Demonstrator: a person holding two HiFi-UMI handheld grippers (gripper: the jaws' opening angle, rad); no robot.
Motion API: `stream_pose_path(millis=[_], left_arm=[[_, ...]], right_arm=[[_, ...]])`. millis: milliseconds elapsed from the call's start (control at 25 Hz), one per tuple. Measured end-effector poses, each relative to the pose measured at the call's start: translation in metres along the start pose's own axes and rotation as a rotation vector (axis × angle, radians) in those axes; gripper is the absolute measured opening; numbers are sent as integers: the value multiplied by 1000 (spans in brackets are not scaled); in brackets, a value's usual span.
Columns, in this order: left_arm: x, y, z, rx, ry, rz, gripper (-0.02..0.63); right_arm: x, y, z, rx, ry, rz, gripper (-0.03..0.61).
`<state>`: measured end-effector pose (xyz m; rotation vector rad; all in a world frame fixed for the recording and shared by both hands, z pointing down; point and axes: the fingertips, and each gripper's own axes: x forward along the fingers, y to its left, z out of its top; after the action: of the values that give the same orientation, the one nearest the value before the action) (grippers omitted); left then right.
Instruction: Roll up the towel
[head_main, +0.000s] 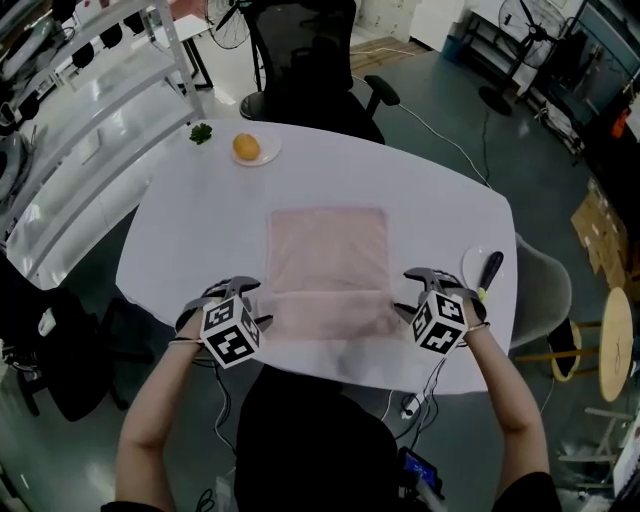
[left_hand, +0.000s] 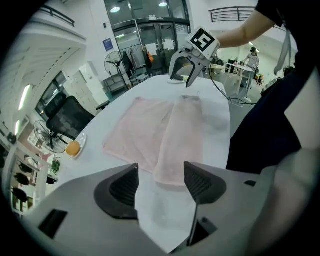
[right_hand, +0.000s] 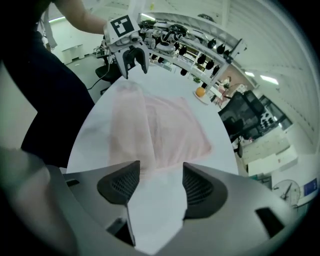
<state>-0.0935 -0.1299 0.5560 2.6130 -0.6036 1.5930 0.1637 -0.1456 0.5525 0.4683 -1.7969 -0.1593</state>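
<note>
Pink towel (head_main: 327, 250), left tongs (head_main: 254, 302), right tongs (head_main: 406, 294) both spread, table (head_main: 190, 240) near edge part-hidden

The towel (head_main: 328, 265) is pale pink cloth, soft and matt, with a fine nap. Under it the table (head_main: 190, 240) is white and smooth, with a faint sheen. The left gripper (left_hand: 160, 175) has a shell of matt grey plastic, and its pads (left_hand: 124, 186) are darker, rubbery-looking and finely ribbed. The right gripper (right_hand: 160, 172) is made the same way, and its pads (right_hand: 199, 187) show a mesh-like grid. The marker cube (head_main: 231, 335) carries matt black-and-white print. Further off, the plate (head_main: 272, 152) looks glazed white, the stool (head_main: 616, 345) is pale wood and the floor (head_main: 80, 440) is glossy.
</note>
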Motion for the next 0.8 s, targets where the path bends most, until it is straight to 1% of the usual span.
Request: stream_pose_path(millis=[160,280,400,560,720,800], left_arm=[[-9,-31,8,71,-7,-40,311],[-6,-57,10,89,-6,-72,310],[3,-75,5,92,4,-87,308],[16,-87,-13,101,44,-77,305],[31,-81,-29,104,85,-31,304],[37,-77,-33,105,95,-23,304]], right_arm=[[-16,26,1,-93,-18,-2,284],[-13,46,-5,-124,-11,-10,284],[-7,67,-8,-142,-8,5,282],[3,89,-10,-164,-7,31,265],[19,99,-18,-192,25,43,255],[28,98,-23,-194,46,43,243]])
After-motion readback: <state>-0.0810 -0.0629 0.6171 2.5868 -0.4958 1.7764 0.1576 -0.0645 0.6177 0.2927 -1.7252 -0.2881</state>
